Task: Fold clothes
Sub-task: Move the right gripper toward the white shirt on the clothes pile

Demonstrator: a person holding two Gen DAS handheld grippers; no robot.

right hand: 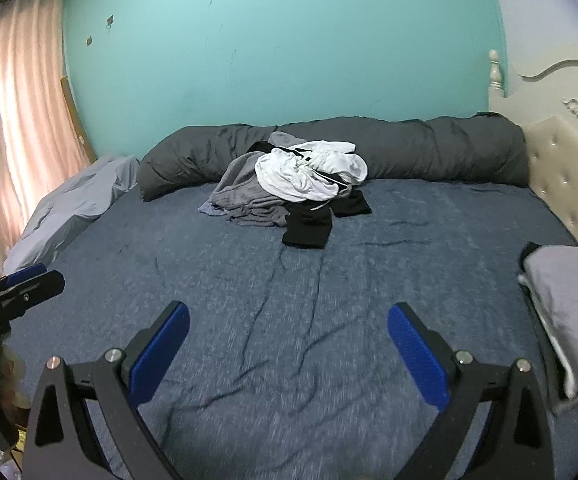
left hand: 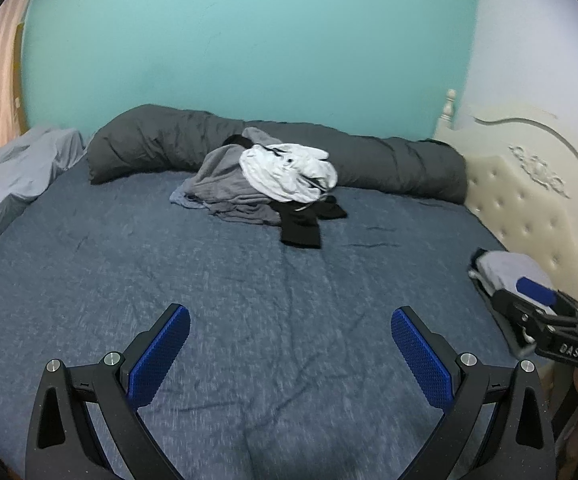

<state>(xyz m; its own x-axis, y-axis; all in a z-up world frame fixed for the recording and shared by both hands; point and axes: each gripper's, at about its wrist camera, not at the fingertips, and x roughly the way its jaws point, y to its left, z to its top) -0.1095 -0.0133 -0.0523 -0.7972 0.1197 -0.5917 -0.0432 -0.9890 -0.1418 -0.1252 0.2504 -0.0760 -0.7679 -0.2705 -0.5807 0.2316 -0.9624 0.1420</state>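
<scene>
At three o'clock a folded grey fabric stack (right hand: pixel 565 304) is lying done, while both grippers (left hand: pixel 289 344) (right hand: pixel 287 344) are hovering, fingers apart and empty, before the crumpled grey, white and black clothes heap (right hand: pixel 293 184) waiting at twelve.

Matt wrinkled cloth bedsheet (left hand: pixel 249 320); tufted glossy headboard (left hand: pixel 529 208); textured blue pads (right hand: pixel 161 356) on tool.

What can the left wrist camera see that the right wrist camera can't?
Only the left wrist view shows the right gripper, poking in beside the folded stack. Only the right wrist view shows the tall pink curtain and the folded grey cloth up close. Both show the crumpled pile of grey, white and black clothes, the rolled dark grey duvet, the blue bedsheet and the left gripper, open and empty.
</scene>
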